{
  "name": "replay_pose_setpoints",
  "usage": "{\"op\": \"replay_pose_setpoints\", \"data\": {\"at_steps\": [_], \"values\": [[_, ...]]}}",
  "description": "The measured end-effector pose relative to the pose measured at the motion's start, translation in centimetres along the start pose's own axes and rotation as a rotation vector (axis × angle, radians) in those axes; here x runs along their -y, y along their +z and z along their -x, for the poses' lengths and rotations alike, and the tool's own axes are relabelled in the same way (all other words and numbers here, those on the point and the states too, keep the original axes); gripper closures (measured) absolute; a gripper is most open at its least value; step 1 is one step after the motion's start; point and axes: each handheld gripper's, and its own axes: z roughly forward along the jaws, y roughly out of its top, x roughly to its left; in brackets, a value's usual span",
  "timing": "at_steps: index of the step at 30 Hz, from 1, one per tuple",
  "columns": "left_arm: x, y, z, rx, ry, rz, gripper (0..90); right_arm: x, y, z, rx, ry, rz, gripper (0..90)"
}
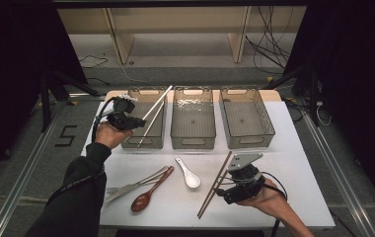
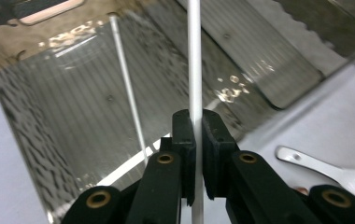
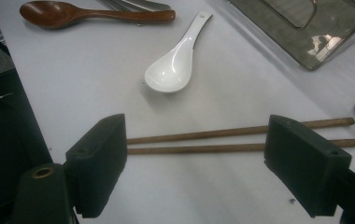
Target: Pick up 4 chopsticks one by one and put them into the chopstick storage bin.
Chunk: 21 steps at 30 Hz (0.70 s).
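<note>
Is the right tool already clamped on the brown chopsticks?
No, the right tool stands wide open, its pads apart at either side, with the brown chopsticks lying untouched on the table between and beyond them.

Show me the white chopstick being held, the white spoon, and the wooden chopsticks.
white chopstick (image 2: 194,60), left gripper view, shaft above the jaws
white spoon (image 3: 171,70), right gripper view, bowl
wooden chopsticks (image 3: 194,141), right gripper view, mid-shafts

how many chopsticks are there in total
4. One white chopstick is clamped in the left gripper over the left bin; a second white one lies inside that bin. Two brown chopsticks lie on the table between the right gripper's open jaws.
</note>
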Motion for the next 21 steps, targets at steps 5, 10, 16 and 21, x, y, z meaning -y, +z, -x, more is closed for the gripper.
{"op": "replay_pose_setpoints", "data": {"at_steps": [5,10,16,21], "values": [[-0.6,1.0,-1.3,-0.029,-0.045,-0.02,84.9,0.0,0.0,0.0,-0.003,0.001,0.0,22.3],[-0.8,1.8,-2.2,-0.047,-0.071,-0.04,84.9,0.1,0.0,0.1,-0.008,0.004,-0.002,22.4],[-0.9,2.6,-3.4,-0.062,-0.105,-0.058,84.9,0.0,0.1,0.0,-0.007,0.002,-0.002,22.5],[-1.2,3.1,-4.0,-0.074,-0.119,-0.075,84.8,0.0,0.1,0.1,-0.011,0.0,-0.006,22.6]]}}
